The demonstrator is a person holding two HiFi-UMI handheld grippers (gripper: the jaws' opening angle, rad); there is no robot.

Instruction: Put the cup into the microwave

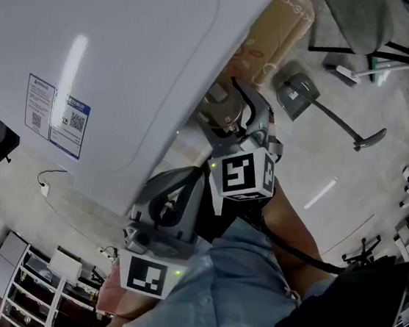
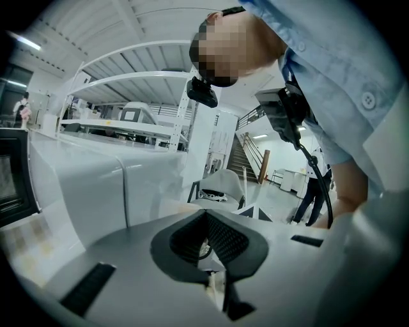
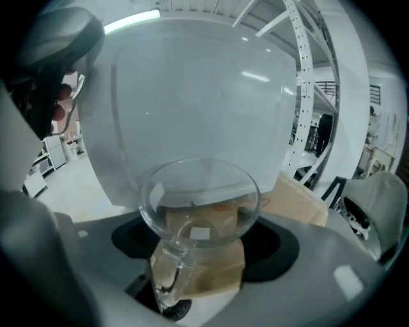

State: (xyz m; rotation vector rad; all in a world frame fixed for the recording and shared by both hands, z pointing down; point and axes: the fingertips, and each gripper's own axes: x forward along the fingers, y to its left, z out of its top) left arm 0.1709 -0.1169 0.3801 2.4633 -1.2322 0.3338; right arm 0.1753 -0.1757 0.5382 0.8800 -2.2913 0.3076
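Glass cup (image 3: 199,203) gripped in R gripper (image 3: 204,237); L gripper (image 2: 206,241) clenched, empty. Pickup step, I reckon; next I need microwave (image 1: 114,59) door open.

Between the black-padded jaws of the matt grey right gripper (image 3: 201,220) stands a clear, colourless glass cup (image 3: 199,191). Beyond the jaws the microwave (image 3: 204,96) is glossy white. Under the cup lies a tan surface (image 3: 294,204) with red-outlined motifs. The left gripper (image 2: 206,217) is grey too, its pads (image 2: 227,241) black with a fine mesh texture. The marker cubes (image 1: 244,173) bear black-and-white squares. The microwave's label (image 1: 56,115) is blue and white.
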